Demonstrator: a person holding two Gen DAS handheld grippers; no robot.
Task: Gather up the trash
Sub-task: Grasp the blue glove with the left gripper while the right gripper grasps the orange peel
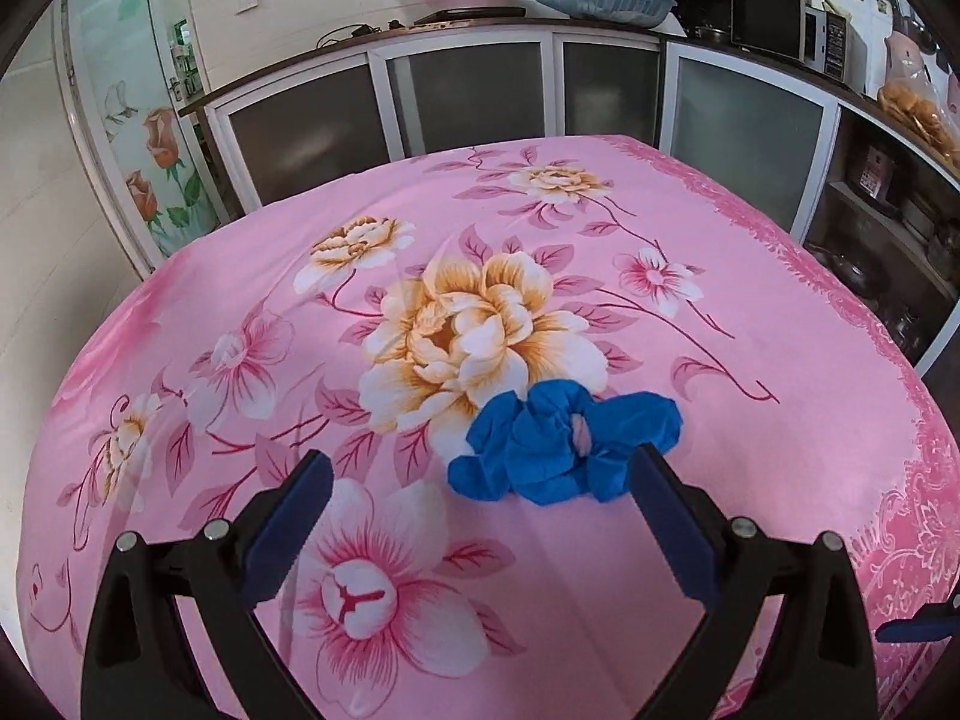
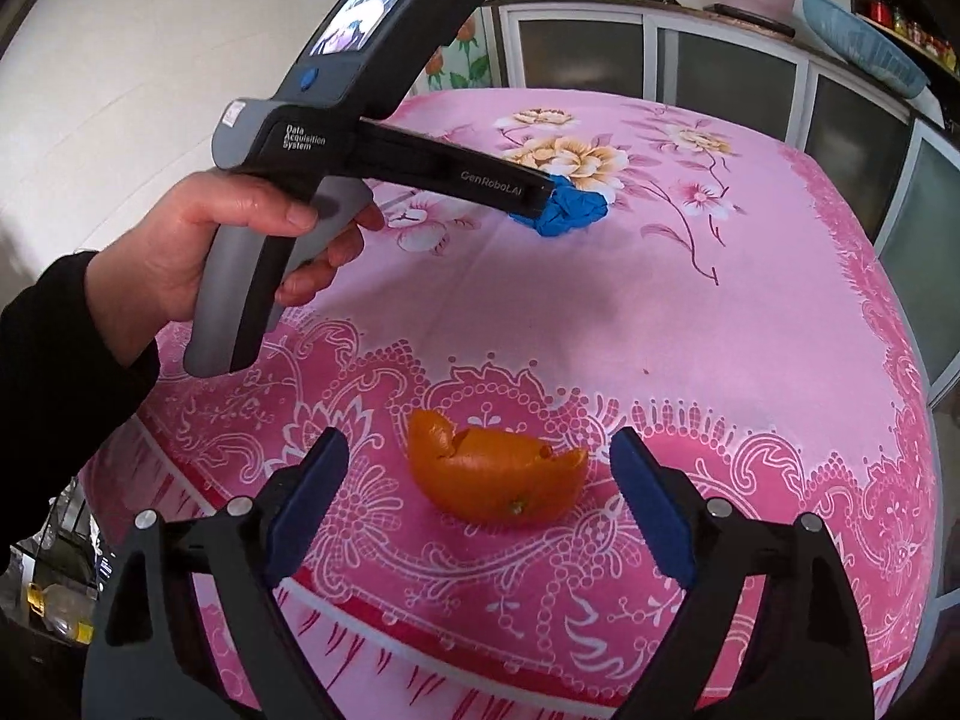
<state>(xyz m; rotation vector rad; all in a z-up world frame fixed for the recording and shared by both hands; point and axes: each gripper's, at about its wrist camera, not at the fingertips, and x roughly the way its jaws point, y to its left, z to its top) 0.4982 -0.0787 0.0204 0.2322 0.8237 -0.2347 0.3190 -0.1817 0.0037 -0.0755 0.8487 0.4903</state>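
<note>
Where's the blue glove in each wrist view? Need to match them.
Left wrist: the crumpled blue glove lies lower centre-right, on the pink floral tablecloth just past the open left tool, by its right finger.
Right wrist: the same glove sits upper centre, at the tip of the left tool's body; the orange peel is nearer.
Shared landmark: the big cream-and-orange peony printed beside the glove.
</note>
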